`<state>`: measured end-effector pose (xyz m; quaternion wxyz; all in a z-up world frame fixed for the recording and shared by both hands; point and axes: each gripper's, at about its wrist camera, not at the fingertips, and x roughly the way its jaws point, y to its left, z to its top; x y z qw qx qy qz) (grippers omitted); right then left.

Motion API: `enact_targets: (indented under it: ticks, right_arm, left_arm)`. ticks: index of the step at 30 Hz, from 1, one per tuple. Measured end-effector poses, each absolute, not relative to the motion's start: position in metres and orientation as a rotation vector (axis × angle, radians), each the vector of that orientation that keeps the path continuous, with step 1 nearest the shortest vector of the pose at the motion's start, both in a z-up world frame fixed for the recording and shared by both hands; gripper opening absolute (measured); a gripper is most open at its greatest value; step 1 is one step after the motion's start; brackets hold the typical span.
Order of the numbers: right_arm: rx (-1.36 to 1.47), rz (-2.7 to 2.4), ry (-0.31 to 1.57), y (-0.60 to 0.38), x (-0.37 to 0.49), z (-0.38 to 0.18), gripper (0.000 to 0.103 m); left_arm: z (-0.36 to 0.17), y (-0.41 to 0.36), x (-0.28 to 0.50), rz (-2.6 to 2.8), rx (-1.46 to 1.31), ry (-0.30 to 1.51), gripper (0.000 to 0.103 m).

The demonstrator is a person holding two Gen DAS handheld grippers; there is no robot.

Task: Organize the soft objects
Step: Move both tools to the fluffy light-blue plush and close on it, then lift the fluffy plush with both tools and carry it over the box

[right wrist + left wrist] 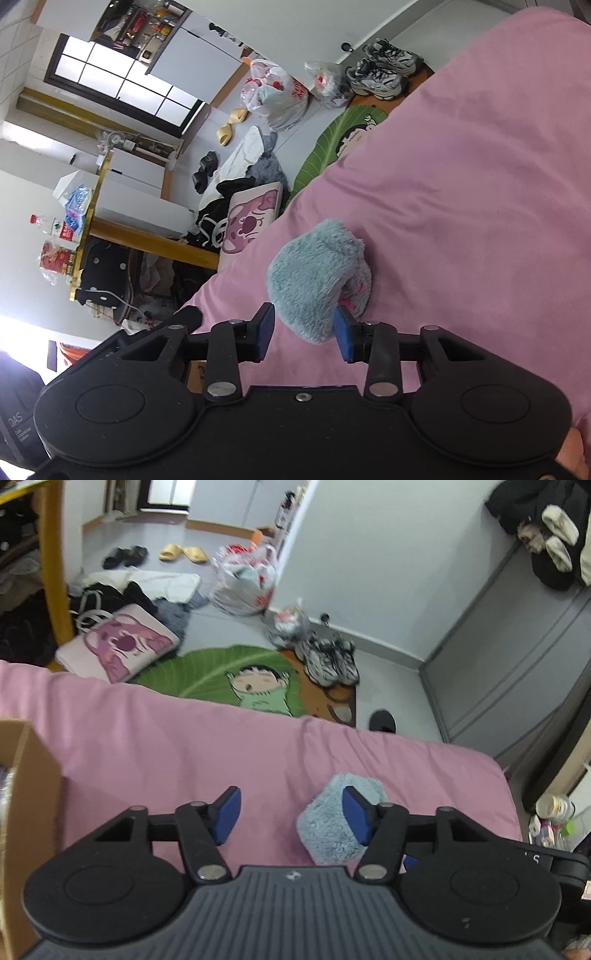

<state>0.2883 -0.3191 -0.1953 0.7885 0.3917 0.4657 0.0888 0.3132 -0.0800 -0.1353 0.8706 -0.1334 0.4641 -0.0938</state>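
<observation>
A fluffy pale-blue plush toy [332, 823] lies on the pink bedsheet [184, 746]. In the left wrist view it sits just past my left gripper [291, 814], partly behind the right blue pad [356, 819]; the jaws are wide apart with nothing between them. In the right wrist view the same plush toy [314, 273] shows a pink patch on its underside. It rests just beyond my right gripper [306, 332], whose blue pads [266, 332] stand apart around its near end without squeezing it.
A cardboard box [26, 812] stands at the left on the bed. Beyond the bed edge the floor holds a green cartoon rug [236, 675], sneakers [328, 661], plastic bags [243, 579], a pink cushion [118, 646], clothes and slippers. A grey cabinet [517, 657] is at right.
</observation>
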Motion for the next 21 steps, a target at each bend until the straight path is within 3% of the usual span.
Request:
enact_targets:
  ticks: [21]
  right_arm:
    - [0.891,0.147,1.058,-0.318,0.315,-0.227,0.032]
  left_arm:
    - [-0.2,-0.093,0.35,-0.366,-0.489,1.022,0.055]
